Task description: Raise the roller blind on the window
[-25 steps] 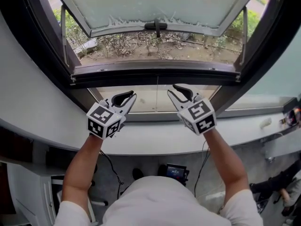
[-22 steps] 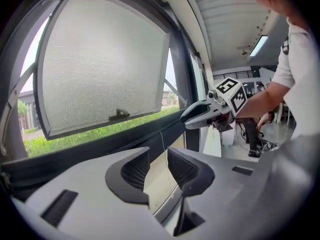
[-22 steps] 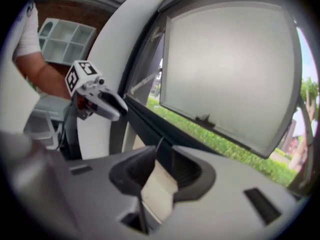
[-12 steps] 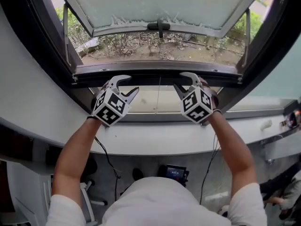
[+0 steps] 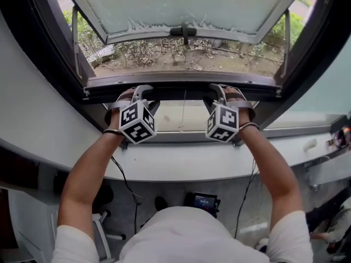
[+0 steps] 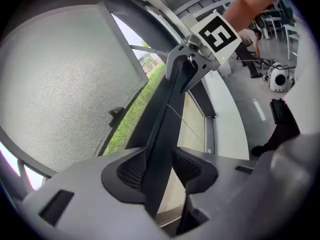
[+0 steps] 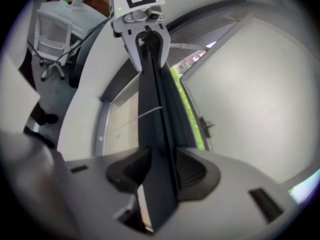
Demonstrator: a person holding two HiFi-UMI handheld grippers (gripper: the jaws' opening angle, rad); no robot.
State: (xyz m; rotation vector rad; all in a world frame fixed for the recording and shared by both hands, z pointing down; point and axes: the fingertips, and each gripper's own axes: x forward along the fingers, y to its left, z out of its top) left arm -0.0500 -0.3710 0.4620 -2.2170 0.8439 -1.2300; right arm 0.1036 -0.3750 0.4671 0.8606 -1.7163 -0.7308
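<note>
The left gripper (image 5: 142, 90) and right gripper (image 5: 217, 89) are both released, their jaws just opened wider, straddling the blind's dark bar (image 5: 181, 86), which runs across the window (image 5: 77, 64) beneath the open sash (image 5: 181, 7).

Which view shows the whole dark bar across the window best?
Head view: the dark bar shows across its full width. The left and right gripper views each show only a foreshortened stretch running between the jaws.
</note>
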